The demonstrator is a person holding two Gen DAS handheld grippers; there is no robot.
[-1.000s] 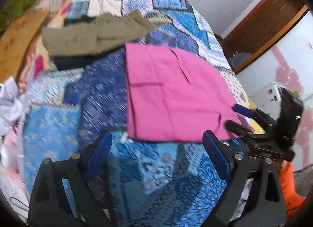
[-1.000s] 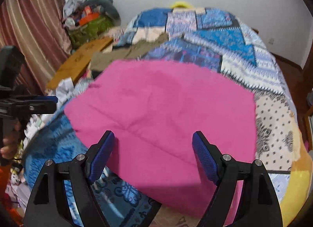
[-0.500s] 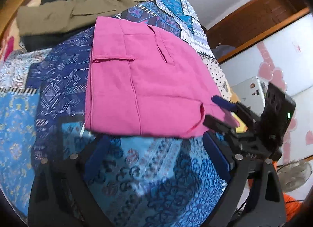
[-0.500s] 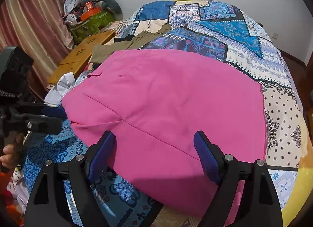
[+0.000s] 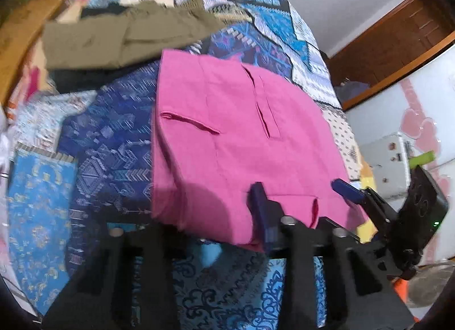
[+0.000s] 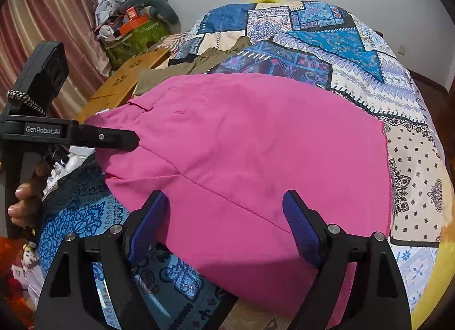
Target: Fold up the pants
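Note:
Pink pants (image 5: 236, 142) lie folded flat on the patchwork bedspread (image 5: 108, 145); they fill the middle of the right wrist view (image 6: 256, 159). My left gripper (image 5: 210, 219) is at their near edge with its left finger under the cloth and its right pad on top; the jaws stand open around the edge. It enters the right wrist view from the left (image 6: 125, 139). My right gripper (image 6: 224, 224) is open over the pants' other near corner, and also shows in the left wrist view (image 5: 348, 187).
Olive pants (image 5: 119, 37) lie folded farther up the bed. A wooden board (image 6: 128, 76) and a clutter pile (image 6: 133, 25) stand off the bed's left side. A white appliance (image 5: 386, 165) and a wooden door (image 5: 398, 42) are to the right.
My left gripper has moved forward to the pants' near edge, with one finger now under the cloth. My right gripper has stayed open over the pants.

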